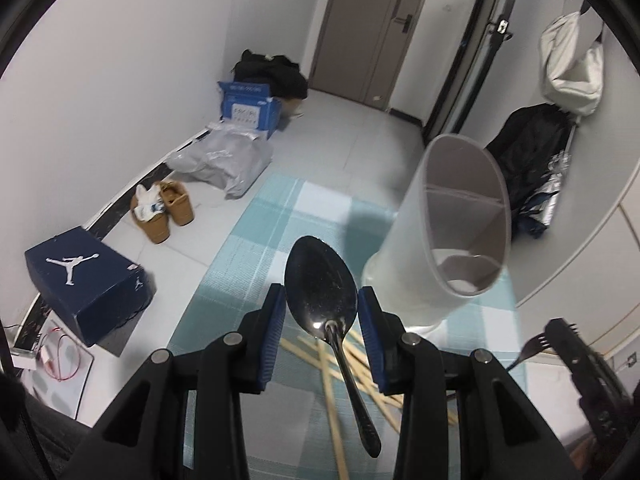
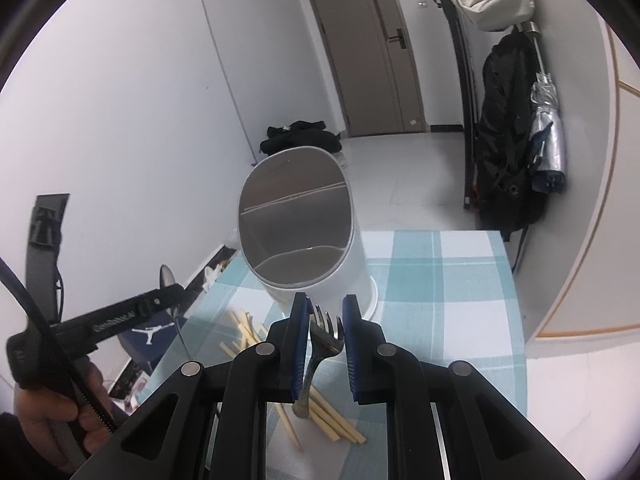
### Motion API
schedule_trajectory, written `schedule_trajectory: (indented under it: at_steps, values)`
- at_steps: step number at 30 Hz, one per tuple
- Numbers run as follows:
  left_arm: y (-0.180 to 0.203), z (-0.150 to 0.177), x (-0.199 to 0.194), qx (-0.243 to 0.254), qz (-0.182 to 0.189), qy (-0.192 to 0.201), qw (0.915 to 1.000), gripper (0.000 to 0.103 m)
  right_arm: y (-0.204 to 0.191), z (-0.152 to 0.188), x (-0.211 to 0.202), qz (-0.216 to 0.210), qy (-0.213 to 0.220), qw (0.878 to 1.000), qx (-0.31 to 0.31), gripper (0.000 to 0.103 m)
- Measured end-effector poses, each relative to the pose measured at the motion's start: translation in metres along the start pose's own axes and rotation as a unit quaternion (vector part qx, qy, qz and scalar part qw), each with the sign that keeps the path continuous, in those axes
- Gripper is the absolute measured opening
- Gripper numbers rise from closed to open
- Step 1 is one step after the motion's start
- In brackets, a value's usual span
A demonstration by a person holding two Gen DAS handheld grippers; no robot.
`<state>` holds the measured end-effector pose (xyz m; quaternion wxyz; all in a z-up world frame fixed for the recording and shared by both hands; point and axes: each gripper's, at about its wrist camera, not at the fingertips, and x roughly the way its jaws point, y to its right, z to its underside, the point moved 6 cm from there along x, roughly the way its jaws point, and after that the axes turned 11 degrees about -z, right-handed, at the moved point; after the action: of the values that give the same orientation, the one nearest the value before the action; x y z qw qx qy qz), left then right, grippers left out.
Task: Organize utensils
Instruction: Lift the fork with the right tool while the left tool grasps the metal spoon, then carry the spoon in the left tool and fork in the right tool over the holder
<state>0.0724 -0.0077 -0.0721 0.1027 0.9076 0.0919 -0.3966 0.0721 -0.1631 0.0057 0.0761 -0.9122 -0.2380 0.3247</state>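
Note:
My left gripper [image 1: 322, 304] is shut on a metal spoon [image 1: 320, 284], its bowl between the blue pads and its handle hanging down toward me. My right gripper [image 2: 326, 328] is shut on a metal fork [image 2: 326, 336], tines pointing forward. A white divided utensil holder [image 2: 304, 232] stands upright on the checked tablecloth [image 2: 440, 288], just ahead of the right gripper; in the left wrist view the holder [image 1: 452, 220] is to the right of the spoon. Several wooden chopsticks [image 2: 320, 408] lie loose on the cloth below both grippers.
The table's left edge drops to the floor, where a blue shoe box [image 1: 88, 280], tan shoes [image 1: 168, 208], a grey bag [image 1: 224, 160] and a blue carton [image 1: 250, 108] sit. A black backpack [image 2: 508, 152] and umbrella [image 2: 548, 136] hang beyond the table's far right.

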Motion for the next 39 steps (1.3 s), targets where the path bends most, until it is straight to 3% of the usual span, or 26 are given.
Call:
schedule_trajectory:
  at_steps: [5,6,16,21,31,35,39]
  values:
    - [-0.001,-0.009,-0.016,-0.004,0.029,0.018,0.9994,0.032,-0.002,-0.001,-0.011,0.001,0.016,1.000,0.003,0.011]
    - [0.000,-0.011,-0.020,-0.004,0.032,0.024,0.9992,0.032,-0.001,-0.002,-0.012,0.000,0.018,1.000,0.005,0.002]
    - [0.001,-0.017,-0.040,0.000,0.053,0.046,0.9976,0.032,0.002,0.009,-0.007,-0.025,-0.002,0.999,0.039,0.001]
    - [0.004,-0.031,-0.057,0.007,0.055,0.072,0.9958,0.032,0.000,-0.007,-0.023,-0.021,0.007,0.999,0.027,0.001]
    - [0.028,-0.096,-0.093,0.027,0.062,0.195,0.9785,0.032,0.001,-0.109,-0.087,-0.008,0.016,0.999,-0.047,0.001]
    - [0.046,-0.118,-0.091,0.048,0.059,0.245,0.9665,0.032,-0.004,-0.157,-0.088,-0.002,0.022,0.997,-0.078,0.001]
    - [0.057,-0.133,-0.079,0.072,0.055,0.270,0.9587,0.032,-0.012,-0.191,-0.068,0.004,0.017,0.993,-0.117,0.001]
